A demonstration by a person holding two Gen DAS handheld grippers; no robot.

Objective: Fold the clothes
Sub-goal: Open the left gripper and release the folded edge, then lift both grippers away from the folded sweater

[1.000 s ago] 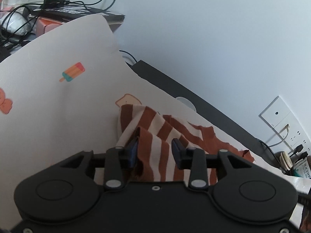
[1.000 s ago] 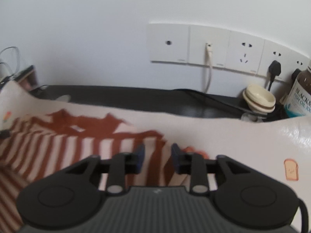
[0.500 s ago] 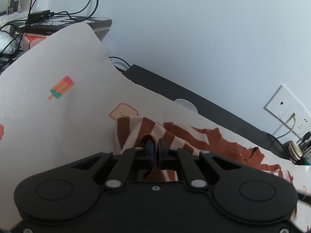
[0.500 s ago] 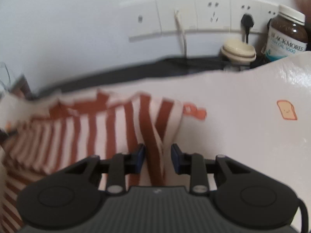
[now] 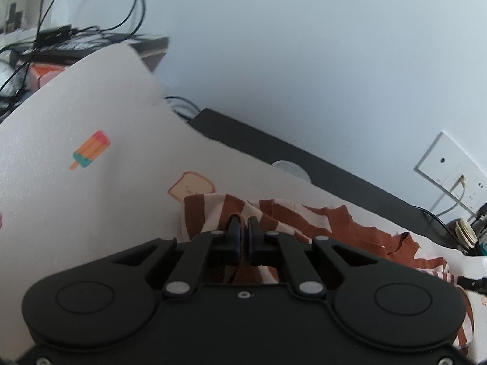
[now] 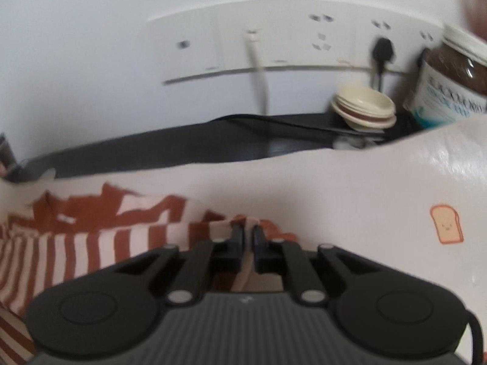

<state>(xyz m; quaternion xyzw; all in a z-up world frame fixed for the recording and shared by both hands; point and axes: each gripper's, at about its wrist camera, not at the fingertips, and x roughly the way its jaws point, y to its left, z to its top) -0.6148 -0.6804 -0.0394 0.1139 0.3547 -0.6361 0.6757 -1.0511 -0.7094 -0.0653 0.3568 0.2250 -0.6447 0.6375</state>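
Note:
A rust-and-cream striped shirt (image 5: 289,213) lies on a pale cloth printed with small pictures (image 5: 76,197). My left gripper (image 5: 243,228) is shut on a bunched edge of the shirt at its left end. In the right wrist view the shirt (image 6: 76,243) spreads to the left, and my right gripper (image 6: 248,234) is shut on a fold of it at its right end. The jaws of both grippers stand almost together with fabric pinched between them.
A black table edge (image 6: 182,152) runs along a white wall with a row of sockets (image 6: 274,39). Cream lids (image 6: 362,106) and a brown supplement jar (image 6: 450,85) stand at the right. Cables and boxes (image 5: 45,39) sit at the far left.
Both grippers were open around the shirt a second ago. The left one closed on it first, then the right one closed. The right view is blurred by motion.

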